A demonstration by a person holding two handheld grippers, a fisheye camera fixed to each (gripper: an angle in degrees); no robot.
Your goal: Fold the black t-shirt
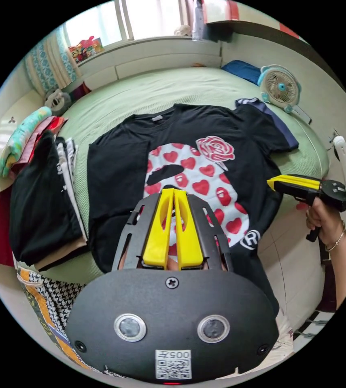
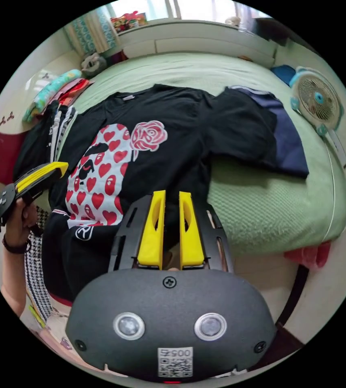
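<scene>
The black t-shirt [image 1: 124, 169] lies spread flat and face up on the bed [image 1: 181, 89], its heart-and-rose print showing, collar toward twelve o'clock in the left gripper view and hem hanging over the bed's near edge at six. Both sleeves are out and no crease or fold shows anywhere, so by my reading the folding has not begun; every fold is left to make.

The left gripper [image 1: 174, 194] hovers over the lower print, its yellow jaws pressed nearly together and pinching nothing. The right gripper [image 2: 168, 196] hangs above the shirt's side near the bed edge, its jaws a little apart with a narrow gap, also holding nothing. It also comes into the left gripper view at three o'clock, held in a hand [image 1: 322, 220] clear of the cloth.

Moving outward: a navy garment [image 2: 290, 141] peeks from under the far sleeve at two o'clock in the right gripper view. A stack of folded clothes [image 1: 43, 202] sits at nine o'clock in the left gripper view, just beside the shirt. A small blue fan [image 1: 280, 87] stands at the bed's far corner near one o'clock.
</scene>
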